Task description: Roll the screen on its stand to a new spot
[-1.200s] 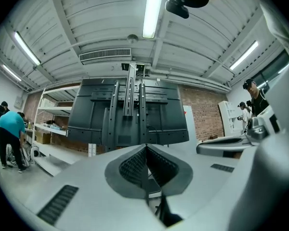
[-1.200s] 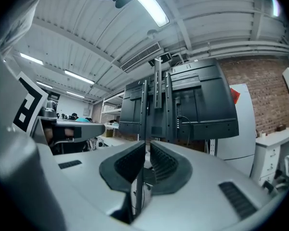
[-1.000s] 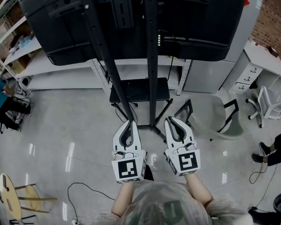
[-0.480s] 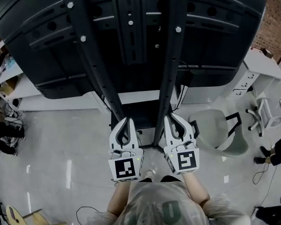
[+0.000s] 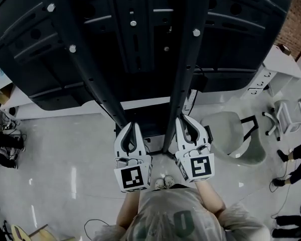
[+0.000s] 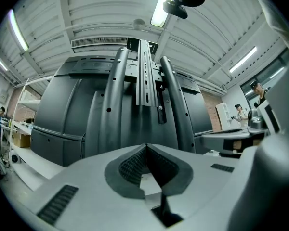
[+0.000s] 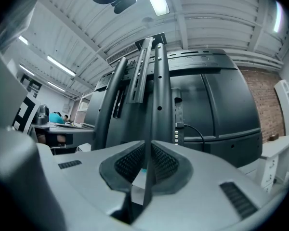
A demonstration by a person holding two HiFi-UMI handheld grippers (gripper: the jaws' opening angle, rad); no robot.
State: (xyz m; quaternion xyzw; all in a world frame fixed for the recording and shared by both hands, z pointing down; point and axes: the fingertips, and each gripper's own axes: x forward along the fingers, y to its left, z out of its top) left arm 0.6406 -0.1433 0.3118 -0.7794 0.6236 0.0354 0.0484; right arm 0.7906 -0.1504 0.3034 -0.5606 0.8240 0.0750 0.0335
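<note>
Stand posts (image 5: pixel 183 84) matt black metal; floor (image 5: pixel 65 159) glossy, perhaps polished concrete.

Ceiling strip lights (image 6: pixel 160 14) glare overhead, streaking the glossy floor (image 5: pixel 72 177); head view dim, gripper views bulge and darken at edges.

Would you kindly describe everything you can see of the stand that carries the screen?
The stand is a dark, metal-looking frame: two round uprights dotted with holes and bolts, with a slotted mounting rail between them, carrying the large black screen, seen from its back. It stands upright on the pale glossy floor. The left gripper and right gripper, jaws shut, each point low at an upright; contact isn't clear.
</note>
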